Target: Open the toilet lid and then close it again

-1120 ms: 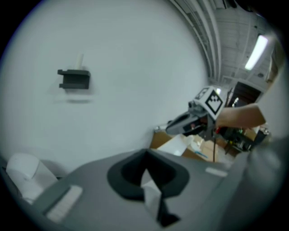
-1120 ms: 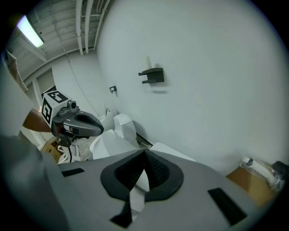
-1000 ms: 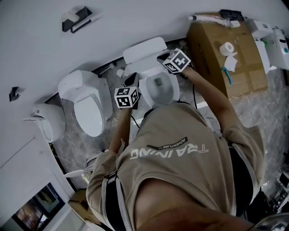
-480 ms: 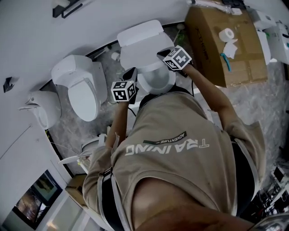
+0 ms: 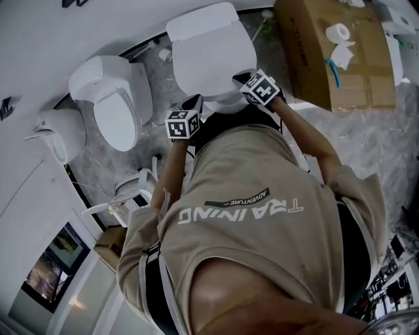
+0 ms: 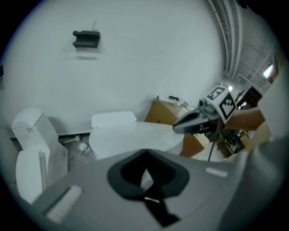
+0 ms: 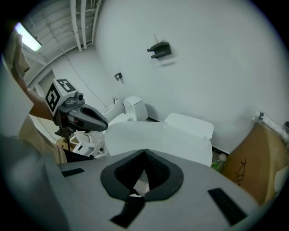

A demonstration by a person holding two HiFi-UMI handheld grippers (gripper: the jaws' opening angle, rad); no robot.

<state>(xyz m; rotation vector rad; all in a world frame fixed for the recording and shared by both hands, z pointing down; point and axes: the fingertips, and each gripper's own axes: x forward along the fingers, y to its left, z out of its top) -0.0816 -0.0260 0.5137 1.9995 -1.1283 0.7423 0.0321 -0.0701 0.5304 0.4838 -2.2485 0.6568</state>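
Note:
The white toilet lid lies flat over the bowl, with the cistern behind it against the wall. My left gripper is at the lid's front left edge and my right gripper at its front right edge. Both jaw pairs meet at their tips. In the left gripper view the lid spreads just beyond my left gripper, and the right gripper hovers over its far side. The right gripper view shows the lid ahead of my right gripper.
A second toilet stands left of this one, with another white fixture further left. A loose seat part lies on the floor. A cardboard box with a paper roll sits to the right. A black holder hangs on the wall.
The lid stood raised with the bowl open a second ago; it has since come down flat over the bowl. Both grippers followed its front edge downward.

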